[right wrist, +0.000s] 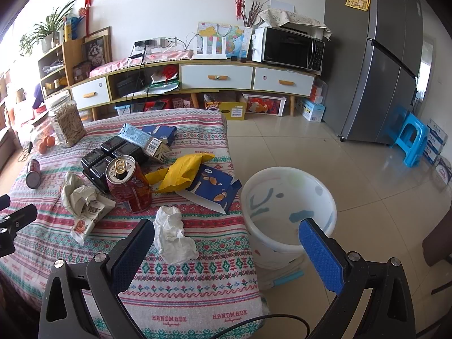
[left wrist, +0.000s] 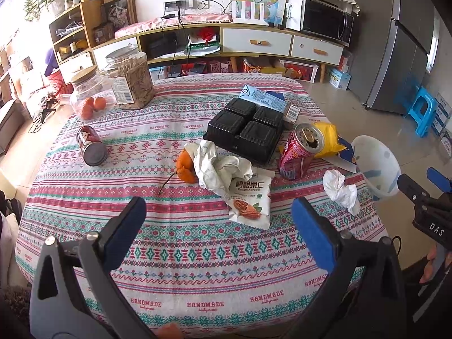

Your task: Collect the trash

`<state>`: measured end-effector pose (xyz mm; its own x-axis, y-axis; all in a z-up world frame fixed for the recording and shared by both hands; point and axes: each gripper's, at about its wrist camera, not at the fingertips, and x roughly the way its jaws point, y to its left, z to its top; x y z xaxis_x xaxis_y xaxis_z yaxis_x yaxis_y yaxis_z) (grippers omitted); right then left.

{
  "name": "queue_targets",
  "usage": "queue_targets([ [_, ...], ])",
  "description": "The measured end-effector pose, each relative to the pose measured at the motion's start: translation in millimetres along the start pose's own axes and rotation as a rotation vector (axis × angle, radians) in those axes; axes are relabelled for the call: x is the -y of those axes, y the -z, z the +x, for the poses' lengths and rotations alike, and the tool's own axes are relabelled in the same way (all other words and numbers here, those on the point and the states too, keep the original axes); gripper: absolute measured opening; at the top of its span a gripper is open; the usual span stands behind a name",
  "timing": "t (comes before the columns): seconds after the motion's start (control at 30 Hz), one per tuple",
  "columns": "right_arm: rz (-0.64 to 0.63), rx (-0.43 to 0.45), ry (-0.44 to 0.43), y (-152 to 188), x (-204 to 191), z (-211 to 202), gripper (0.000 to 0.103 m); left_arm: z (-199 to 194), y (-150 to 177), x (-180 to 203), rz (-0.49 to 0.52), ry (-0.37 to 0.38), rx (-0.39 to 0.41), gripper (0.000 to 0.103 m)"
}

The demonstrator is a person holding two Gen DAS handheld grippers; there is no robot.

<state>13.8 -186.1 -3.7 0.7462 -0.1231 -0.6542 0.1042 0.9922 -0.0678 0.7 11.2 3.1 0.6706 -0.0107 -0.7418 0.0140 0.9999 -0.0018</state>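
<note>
Hovering with jaws apart and empty, the right gripper (right wrist: 226, 251) risked nudging the crumpled tissue (right wrist: 173, 234) off the table edge, missing the bin (right wrist: 330, 197) beside it.

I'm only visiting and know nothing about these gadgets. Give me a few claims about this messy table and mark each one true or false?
1. Both grippers are empty and open. True: the left gripper and right gripper hold nothing.
2. The white bin stands on the table. False: it stands on the floor beside the table's edge.
3. The opened red can stands upright near the black tray. True.
4. The crumpled white tissue is already in the bin. False: it lies on the tablecloth by the right gripper.
5. The yellow wrapper rests partly on a blue box. True.
</note>
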Motion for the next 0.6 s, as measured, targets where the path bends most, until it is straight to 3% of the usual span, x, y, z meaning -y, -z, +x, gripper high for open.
queue_targets([
  [0.6,-0.005,0.006,0.005,-1.4,-1.6,1.3,0.103,-2.5,-0.8,3.1,0.004,0.007,0.004,0.102],
])
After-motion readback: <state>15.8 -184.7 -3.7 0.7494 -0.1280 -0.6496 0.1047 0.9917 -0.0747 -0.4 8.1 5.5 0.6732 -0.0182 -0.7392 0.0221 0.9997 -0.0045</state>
